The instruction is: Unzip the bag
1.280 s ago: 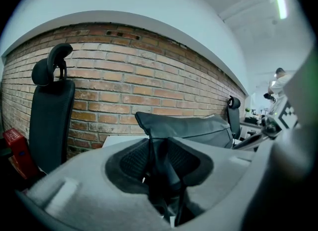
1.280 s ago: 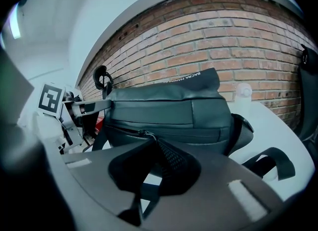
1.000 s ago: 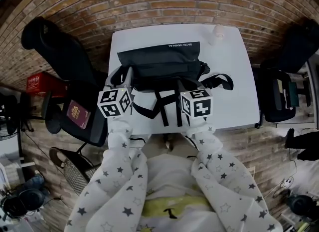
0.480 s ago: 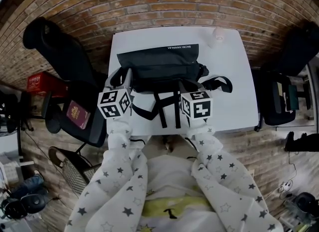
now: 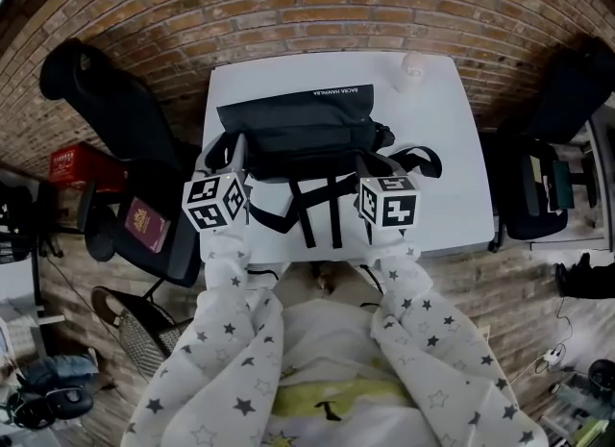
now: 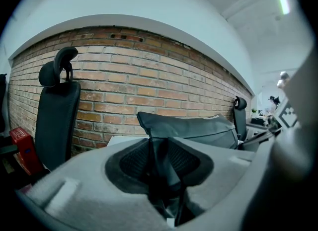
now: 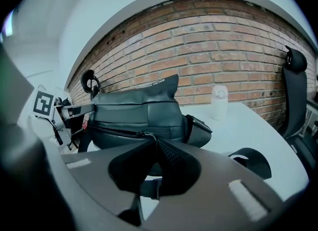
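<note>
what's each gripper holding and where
The left gripper pinches the bag at its left end; the right gripper is shut on its zipper pull.

Both sleeves (image 5: 227,339) are white cloth scattered with dark stars, above a pale top (image 5: 327,335) with a yellow band (image 5: 332,395). The left gripper (image 6: 160,168) and right gripper (image 7: 151,168) are grey shells with black ribbed pads (image 7: 174,160). Each bears a white cube (image 5: 216,202) printed with black square markers.
</note>
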{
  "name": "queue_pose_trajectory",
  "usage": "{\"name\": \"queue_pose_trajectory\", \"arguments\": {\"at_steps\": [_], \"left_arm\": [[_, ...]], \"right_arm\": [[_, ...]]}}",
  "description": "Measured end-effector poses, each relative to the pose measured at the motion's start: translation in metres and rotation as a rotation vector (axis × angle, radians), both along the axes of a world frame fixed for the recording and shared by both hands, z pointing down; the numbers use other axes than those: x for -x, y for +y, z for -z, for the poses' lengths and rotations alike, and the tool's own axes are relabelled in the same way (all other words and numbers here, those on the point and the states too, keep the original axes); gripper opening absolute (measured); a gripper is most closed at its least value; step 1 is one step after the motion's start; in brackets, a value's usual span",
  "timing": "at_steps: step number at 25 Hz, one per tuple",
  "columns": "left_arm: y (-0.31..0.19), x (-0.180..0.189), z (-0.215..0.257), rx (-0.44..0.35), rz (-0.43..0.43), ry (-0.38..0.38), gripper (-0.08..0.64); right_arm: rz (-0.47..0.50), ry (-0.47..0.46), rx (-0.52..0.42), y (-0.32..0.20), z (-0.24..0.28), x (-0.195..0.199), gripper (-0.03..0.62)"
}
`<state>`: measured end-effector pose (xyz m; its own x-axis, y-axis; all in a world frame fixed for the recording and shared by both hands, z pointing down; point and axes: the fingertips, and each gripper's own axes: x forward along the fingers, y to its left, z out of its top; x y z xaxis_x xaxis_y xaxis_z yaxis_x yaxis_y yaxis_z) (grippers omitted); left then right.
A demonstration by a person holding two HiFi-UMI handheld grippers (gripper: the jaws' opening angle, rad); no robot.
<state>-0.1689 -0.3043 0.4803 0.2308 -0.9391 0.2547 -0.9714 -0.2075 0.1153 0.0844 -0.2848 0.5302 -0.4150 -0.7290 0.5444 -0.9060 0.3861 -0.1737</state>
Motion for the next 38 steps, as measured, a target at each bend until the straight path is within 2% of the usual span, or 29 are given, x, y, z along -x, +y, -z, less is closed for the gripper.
{"name": "queue_pose_trajectory", "arguments": {"at_steps": [6,23,29,31,32,33,34,36,38], "left_arm": [[0.002,0.002,-0.002,0.001,0.004,0.001,0.120],[0.000,0.006,-0.003,0.001,0.016,0.013,0.121],[0.001,0.008,-0.005,0.001,0.026,0.025,0.127],[0.004,0.010,-0.003,0.003,0.038,0.035,0.165],[0.007,0.010,-0.003,0.005,0.037,0.032,0.172],[0.009,0.009,-0.002,0.007,0.033,0.026,0.172],[0.012,0.008,-0.001,0.007,0.032,0.020,0.172],[0.018,0.007,0.001,0.002,0.036,0.007,0.170],[0.025,0.005,0.004,-0.005,0.037,-0.021,0.089]], "right_arm": [[-0.004,0.017,-0.010,0.001,0.000,-0.003,0.017],[-0.110,0.025,-0.011,-0.002,-0.002,-0.038,0.018],[-0.071,-0.010,-0.007,-0.003,-0.006,-0.035,0.021],[-0.042,-0.053,-0.005,-0.003,-0.005,-0.031,0.028],[-0.029,-0.073,-0.015,-0.002,-0.002,-0.030,0.049],[-0.018,-0.085,-0.031,-0.002,0.002,-0.030,0.105],[-0.011,-0.089,-0.051,-0.002,0.006,-0.030,0.130],[-0.001,-0.075,-0.096,-0.003,0.016,-0.031,0.114],[0.017,-0.062,-0.139,-0.004,0.026,-0.031,0.112]]}}
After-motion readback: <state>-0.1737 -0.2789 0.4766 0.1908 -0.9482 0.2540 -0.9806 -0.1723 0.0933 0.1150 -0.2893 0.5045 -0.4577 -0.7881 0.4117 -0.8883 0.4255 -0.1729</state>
